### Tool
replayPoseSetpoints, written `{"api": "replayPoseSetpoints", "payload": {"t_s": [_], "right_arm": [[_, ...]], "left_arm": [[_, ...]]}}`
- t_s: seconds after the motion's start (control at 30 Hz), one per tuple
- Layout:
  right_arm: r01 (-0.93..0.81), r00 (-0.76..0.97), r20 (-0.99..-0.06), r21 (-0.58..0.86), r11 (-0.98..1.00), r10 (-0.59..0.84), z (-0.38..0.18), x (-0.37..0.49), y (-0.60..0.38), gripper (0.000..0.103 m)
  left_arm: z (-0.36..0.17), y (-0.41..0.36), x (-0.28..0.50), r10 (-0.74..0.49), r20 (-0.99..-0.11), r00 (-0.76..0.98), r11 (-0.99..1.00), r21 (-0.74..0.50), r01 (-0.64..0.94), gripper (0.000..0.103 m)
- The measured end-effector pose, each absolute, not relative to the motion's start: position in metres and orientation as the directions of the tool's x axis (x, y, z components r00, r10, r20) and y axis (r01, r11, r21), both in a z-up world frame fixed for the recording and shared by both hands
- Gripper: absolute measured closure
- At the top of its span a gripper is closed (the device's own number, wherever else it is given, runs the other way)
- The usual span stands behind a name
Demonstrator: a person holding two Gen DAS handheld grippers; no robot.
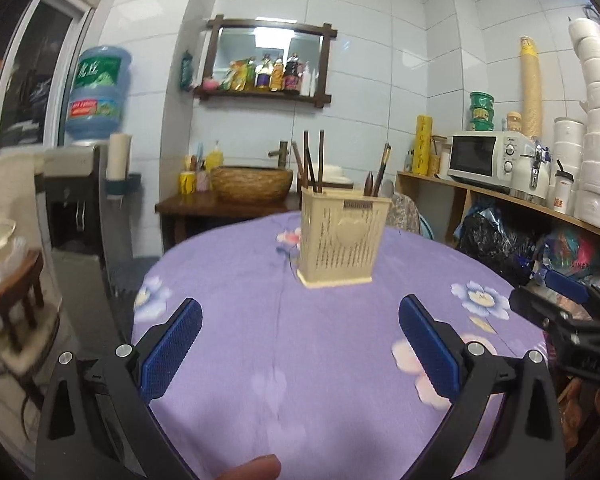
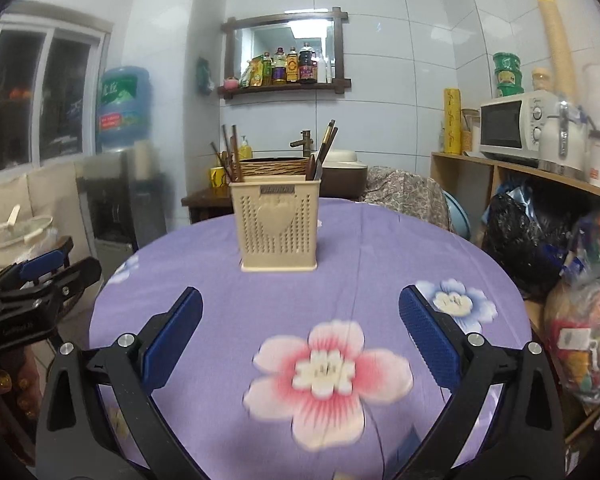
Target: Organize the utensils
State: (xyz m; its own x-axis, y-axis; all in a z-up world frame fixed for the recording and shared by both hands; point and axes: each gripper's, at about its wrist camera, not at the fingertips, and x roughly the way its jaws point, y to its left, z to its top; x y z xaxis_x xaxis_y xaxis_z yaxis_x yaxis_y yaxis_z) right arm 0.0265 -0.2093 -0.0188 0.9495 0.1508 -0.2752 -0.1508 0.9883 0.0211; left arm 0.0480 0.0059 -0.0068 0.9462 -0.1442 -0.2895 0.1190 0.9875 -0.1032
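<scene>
**Both grippers empty over the table, holder already loaded**

My left gripper (image 1: 300,344) hangs above the purple flowered tablecloth (image 1: 320,380) with its blue pads spread wide and nothing between them. My right gripper (image 2: 300,336) is the same: fingers wide apart, holding nothing, touching nothing. Each shows at the edge of the other's view, and the two are well apart.

Ahead of both stands the beige utensil holder (image 2: 278,226), upright near the middle of the round table. Chopsticks (image 2: 232,152) lean out of its left compartment, and darker-handled utensils (image 2: 326,146) rise from its right side. I see no loose utensils on the cloth from either camera, so I judge the sorting is largely done, or the remaining pieces lie out of view.

What worries me from here: the holder looks light and tall, with long handles standing above its rim. If I reach in for a handle and clip the rim or a neighbouring stick, the whole thing could tip or slide on the cloth. The cloth itself may drag if a fingertip catches it. The chopsticks are thin and close together, so a wide grasp could take several at once.
</scene>
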Motion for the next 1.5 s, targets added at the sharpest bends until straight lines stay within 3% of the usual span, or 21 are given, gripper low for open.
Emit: {"api": "replayPoseSetpoints", "payload": {"t_s": [0.17, 0.37, 1.5], "right_arm": [[-0.119, 0.954, -0.277, -0.011, 0.993, 0.112, -0.032, -0.020, -0.205, 0.006], [-0.154, 0.949, -0.281, -0.022, 0.988, 0.141, -0.029, -0.041, -0.190, 0.006], [-0.160, 0.950, -0.277, -0.024, 0.987, 0.147, -0.023, -0.045, -0.187, 0.006]], "left_arm": [[-0.016, 0.004, 0.020, -0.126, -0.323, 0.938, 0.990, -0.094, 0.101, 0.005], [-0.011, 0.001, -0.007, -0.114, -0.244, 0.963, 0.992, -0.082, 0.097, 0.005], [-0.012, 0.004, -0.015, -0.114, -0.232, 0.966, 0.993, -0.069, 0.100, 0.005]]}}
